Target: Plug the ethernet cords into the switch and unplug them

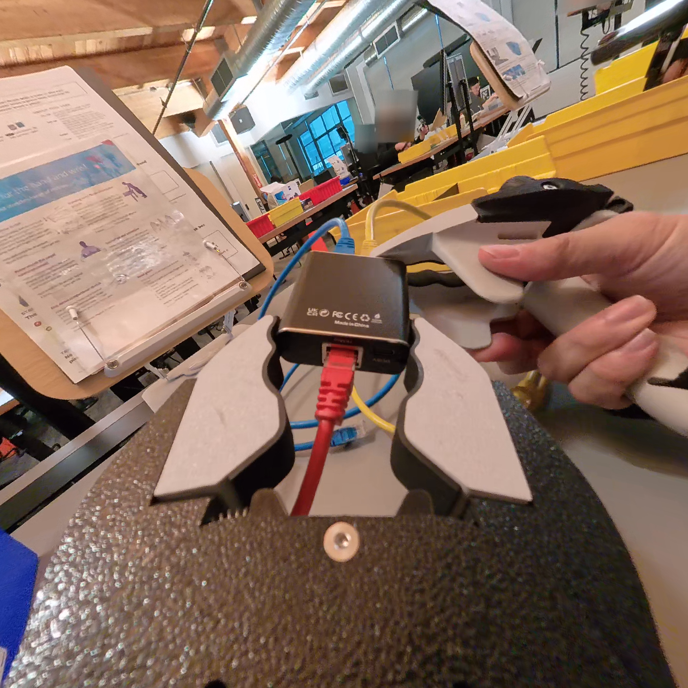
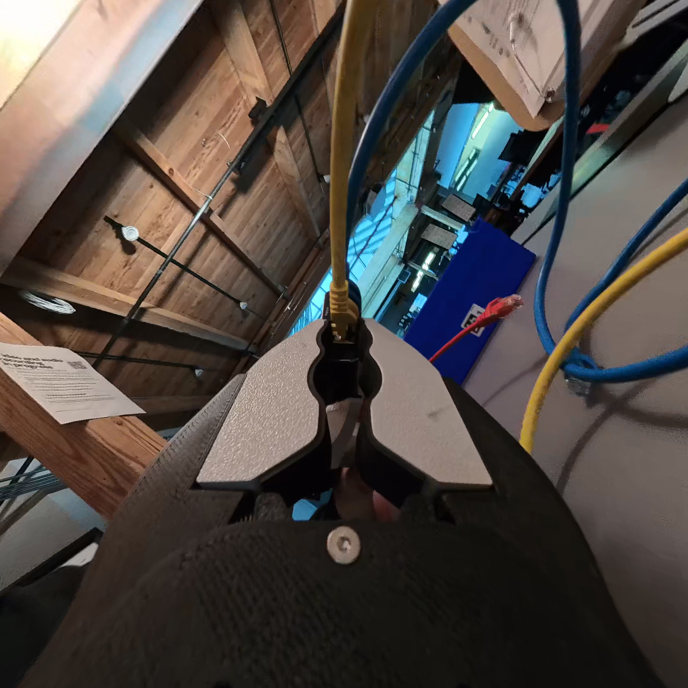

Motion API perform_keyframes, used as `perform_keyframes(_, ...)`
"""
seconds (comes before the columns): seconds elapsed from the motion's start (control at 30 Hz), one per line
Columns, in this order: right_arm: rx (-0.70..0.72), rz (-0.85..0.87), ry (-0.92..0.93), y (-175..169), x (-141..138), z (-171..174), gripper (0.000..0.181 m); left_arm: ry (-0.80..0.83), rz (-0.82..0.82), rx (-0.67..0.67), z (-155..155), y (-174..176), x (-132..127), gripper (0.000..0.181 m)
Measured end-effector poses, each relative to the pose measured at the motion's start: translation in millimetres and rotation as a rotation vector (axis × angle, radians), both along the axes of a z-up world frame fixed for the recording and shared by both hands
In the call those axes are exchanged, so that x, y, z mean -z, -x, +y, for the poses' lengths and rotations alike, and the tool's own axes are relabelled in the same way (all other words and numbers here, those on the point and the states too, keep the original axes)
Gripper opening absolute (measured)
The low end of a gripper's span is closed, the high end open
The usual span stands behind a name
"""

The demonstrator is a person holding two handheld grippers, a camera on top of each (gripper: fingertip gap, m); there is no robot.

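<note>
Right gripper [image 2: 344,335] clamps the yellow plug [image 2: 340,309] at the switch's [image 1: 344,298] far end.
Left gripper [image 1: 342,335] grips the switch above the tabletop [image 1: 614,465]; the plug's axis runs toward 12 o'clock, apparently seated.

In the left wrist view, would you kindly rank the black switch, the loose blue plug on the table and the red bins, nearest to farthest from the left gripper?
1. The small black metal switch: clamped between the left gripper fingertips.
2. The loose blue ethernet plug: lying on the grey table below the switch.
3. The red plastic bins: on a far table, beyond the switch.
</note>
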State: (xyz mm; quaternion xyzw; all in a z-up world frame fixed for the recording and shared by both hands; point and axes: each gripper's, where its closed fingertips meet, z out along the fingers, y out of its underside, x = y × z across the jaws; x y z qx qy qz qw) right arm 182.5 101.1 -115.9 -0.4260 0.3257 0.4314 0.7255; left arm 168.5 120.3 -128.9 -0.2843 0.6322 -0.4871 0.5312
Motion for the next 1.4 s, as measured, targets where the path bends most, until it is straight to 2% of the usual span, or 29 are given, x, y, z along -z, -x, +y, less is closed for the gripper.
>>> perform_keyframes(0.2, 0.014, 0.04, -0.066, 1, 2, 4, 0.013, -0.023, -0.022, -0.021, 3, 4, -2, 0.063)
perform_keyframes(0.37, 0.037, 0.063, -0.052, -1, 3, 4, 0.013, -0.02, -0.021, -0.03, 3, 3, -2, 0.063)
perform_keyframes(0.6, 0.113, -0.055, 0.021, 2, -1, 10, 0.014, 0.038, -0.023, -0.018, 10, 3, -2, 0.063)
perform_keyframes(0.83, 0.153, -0.079, 0.0, 8, -15, 14, 0.013, 0.078, -0.064, 0.002, 13, 7, -10, 0.063)
perform_keyframes(1.0, 0.169, -0.121, 0.002, 9, -20, 13, 0.013, 0.029, -0.097, -0.047, 13, 8, -14, 0.063)
perform_keyframes(1.23, 0.18, -0.128, -0.01, 6, -17, 15, 0.013, 0.117, -0.057, -0.034, 13, 5, -11, 0.063)
perform_keyframes(1.27, 0.172, -0.13, -0.019, 5, -18, 15, 0.013, 0.107, -0.058, -0.044, 13, 4, -10, 0.063)
perform_keyframes(1.4, 0.151, -0.086, -0.062, 2, -15, 16, 0.013, -0.098, -0.103, -0.168, 16, 4, -11, 0.063)
